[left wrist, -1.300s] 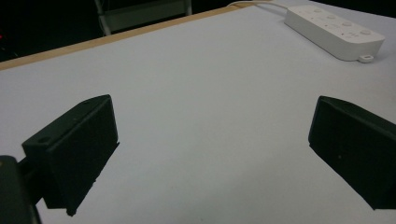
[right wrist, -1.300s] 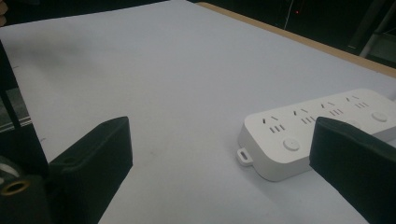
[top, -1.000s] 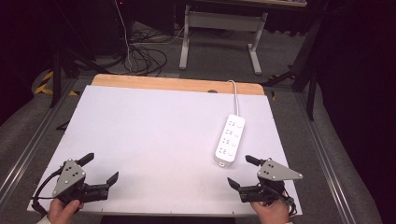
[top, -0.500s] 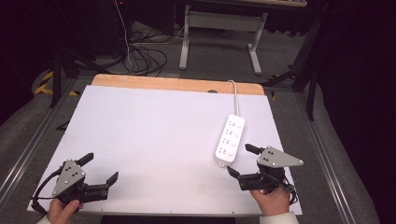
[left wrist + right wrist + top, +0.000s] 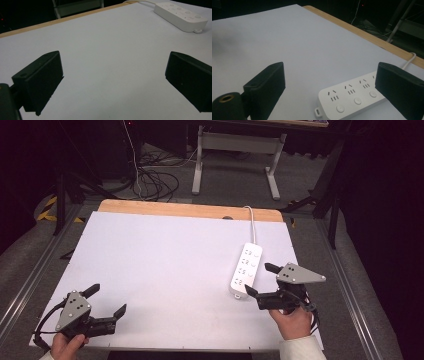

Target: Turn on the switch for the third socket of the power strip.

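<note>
A white power strip (image 5: 245,271) lies flat on the white desk (image 5: 165,265) toward its right side, its length running roughly from the far edge toward the person. Its white cable (image 5: 251,222) leaves the far end and curves up over the desk's wooden far edge (image 5: 185,210). In the right gripper view the strip (image 5: 352,97) shows a row of socket openings along its top face, each with a round white button beside it, and a small mounting tab with a hole at the near end.

The right gripper (image 5: 259,281) is held in the person's right hand (image 5: 292,322) just beside the near end of the strip, its jaws spread wide and holding nothing. In its own view, the right-hand jaw overlaps the far part of the strip, though whether it touches cannot be told.

The left gripper (image 5: 106,300) sits near the front left corner of the desk in the left hand (image 5: 67,345), well apart from the strip, jaws also wide apart and empty. In the left gripper view the strip (image 5: 180,15) lies far off at the upper right.
</note>
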